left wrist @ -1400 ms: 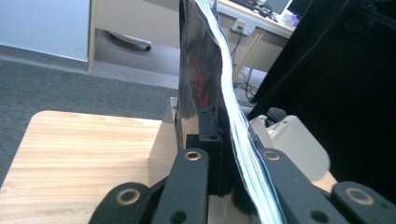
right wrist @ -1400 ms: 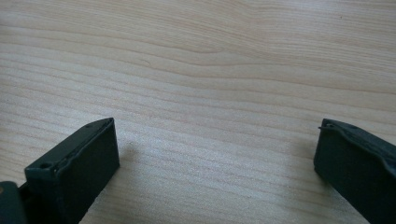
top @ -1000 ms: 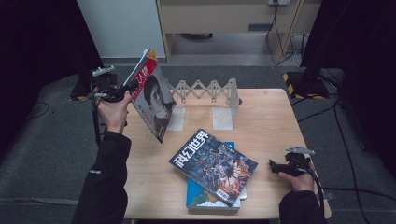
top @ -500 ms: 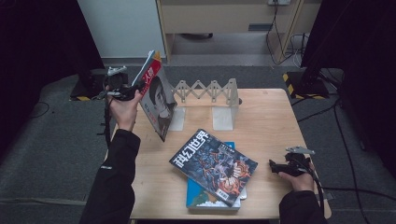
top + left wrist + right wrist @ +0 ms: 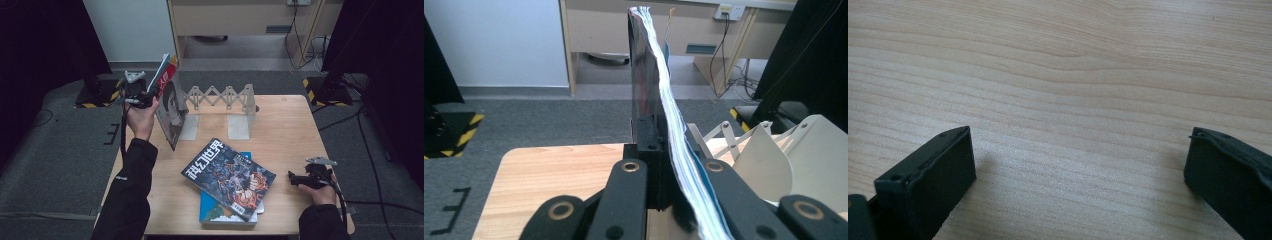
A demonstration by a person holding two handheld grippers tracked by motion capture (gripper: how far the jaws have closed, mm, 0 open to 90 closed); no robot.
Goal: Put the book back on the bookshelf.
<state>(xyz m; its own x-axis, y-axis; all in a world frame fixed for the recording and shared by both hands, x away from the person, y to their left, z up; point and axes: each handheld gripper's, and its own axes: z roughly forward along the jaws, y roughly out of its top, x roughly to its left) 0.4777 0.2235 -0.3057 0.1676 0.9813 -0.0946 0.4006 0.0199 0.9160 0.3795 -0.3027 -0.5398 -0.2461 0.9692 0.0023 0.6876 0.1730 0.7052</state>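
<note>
Both arms are covered by dark, near-black long sleeves (image 5: 131,190) that end at the wrists. Each hand carries a black tool. The left gripper (image 5: 149,96) has a small grey three-cornered plate on top and a dark cable hanging from it. Up close, its flat black link arms (image 5: 624,200) show brass-coloured rivets. The right gripper (image 5: 291,177) has the same plate and square black pads (image 5: 933,175).

Bare table (image 5: 290,125) right of the rack (image 5: 225,102); stacked magazines (image 5: 230,180) probably block centre-front.

Grey carpet floor (image 5: 60,165), white wall (image 5: 130,27), wooden cabinet (image 5: 240,17), black curtains (image 5: 385,65).
</note>
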